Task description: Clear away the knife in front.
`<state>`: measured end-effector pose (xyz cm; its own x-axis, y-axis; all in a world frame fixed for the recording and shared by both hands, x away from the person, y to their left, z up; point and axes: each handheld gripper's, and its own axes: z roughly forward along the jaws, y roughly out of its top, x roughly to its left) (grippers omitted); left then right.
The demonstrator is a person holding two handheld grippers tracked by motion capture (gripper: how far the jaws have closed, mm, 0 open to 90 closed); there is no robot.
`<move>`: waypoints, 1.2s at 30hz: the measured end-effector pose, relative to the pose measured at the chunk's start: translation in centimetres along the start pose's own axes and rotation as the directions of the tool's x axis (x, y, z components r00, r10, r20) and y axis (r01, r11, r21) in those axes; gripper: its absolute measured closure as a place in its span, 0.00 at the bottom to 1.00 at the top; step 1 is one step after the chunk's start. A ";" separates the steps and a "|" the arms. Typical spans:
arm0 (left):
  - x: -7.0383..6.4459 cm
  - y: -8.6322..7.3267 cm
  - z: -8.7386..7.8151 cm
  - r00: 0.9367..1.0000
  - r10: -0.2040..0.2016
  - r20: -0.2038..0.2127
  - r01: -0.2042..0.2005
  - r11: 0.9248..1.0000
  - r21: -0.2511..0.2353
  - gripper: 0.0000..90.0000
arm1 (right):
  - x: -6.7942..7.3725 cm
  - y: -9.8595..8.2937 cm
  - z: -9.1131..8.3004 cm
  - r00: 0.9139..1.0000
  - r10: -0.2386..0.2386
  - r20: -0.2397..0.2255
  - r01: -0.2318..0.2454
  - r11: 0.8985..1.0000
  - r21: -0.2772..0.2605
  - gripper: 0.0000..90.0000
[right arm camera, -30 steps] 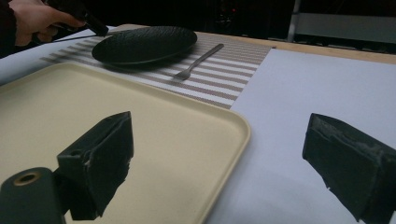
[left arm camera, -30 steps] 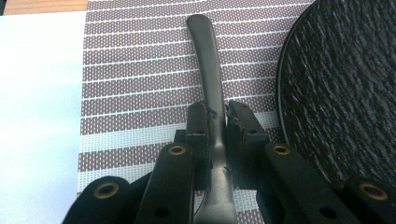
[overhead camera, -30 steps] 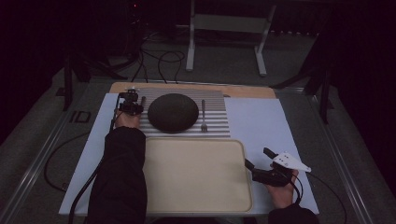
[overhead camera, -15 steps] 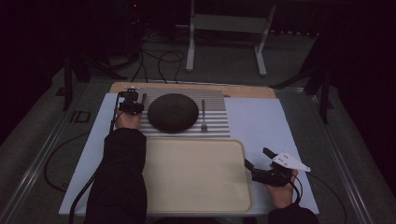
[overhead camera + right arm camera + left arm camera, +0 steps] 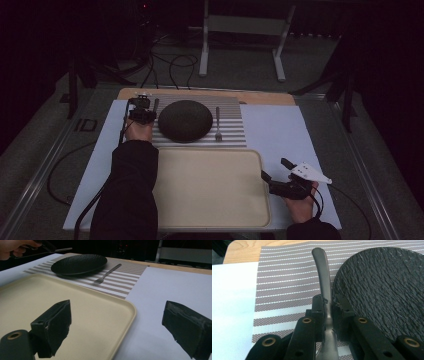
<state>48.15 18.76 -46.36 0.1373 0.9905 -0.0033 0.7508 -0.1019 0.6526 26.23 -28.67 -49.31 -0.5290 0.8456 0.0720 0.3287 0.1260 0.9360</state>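
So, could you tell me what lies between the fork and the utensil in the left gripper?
The black plate lies between fork and utensil, per the high view.

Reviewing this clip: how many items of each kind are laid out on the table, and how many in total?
Round black textured plate: 1
Dark metal utensils: 2, a fork and a handle held in the left tool
Striped grey placemat: 1
Beige rectangular tray: 1
Total: 5

A: Which item is gripped?
B: A dark grey metal utensil handle (image 5: 323, 277), slim and gently curved, clamped between the left hand-held gripper (image 5: 327, 312) jaws at lower centre of the left gripper view.

A: Its position?
B: It runs up the frame over the striped placemat (image 5: 287, 290), just left of the black plate (image 5: 384, 287); its working end is hidden.
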 end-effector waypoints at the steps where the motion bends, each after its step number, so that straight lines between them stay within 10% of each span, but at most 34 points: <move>1: -0.1 0.0 -0.1 1.000 -0.001 0.000 0.001 1.000 -0.003 0.90 | 0.0 0.0 0.0 1.000 0.001 -0.001 -0.001 1.000 -0.001 0.10; 36: -2.8 -2.3 -2.8 1.000 0.014 0.009 -0.013 0.998 -0.060 0.90 | 0.1 0.0 0.1 1.000 -0.002 -0.004 0.002 1.000 0.000 0.10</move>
<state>44.22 16.46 -45.67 0.1536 0.9881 -0.0011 0.7085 -0.1094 0.6971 26.30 -28.56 -49.33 -0.5329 0.8432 0.0715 0.3274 0.1275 0.9362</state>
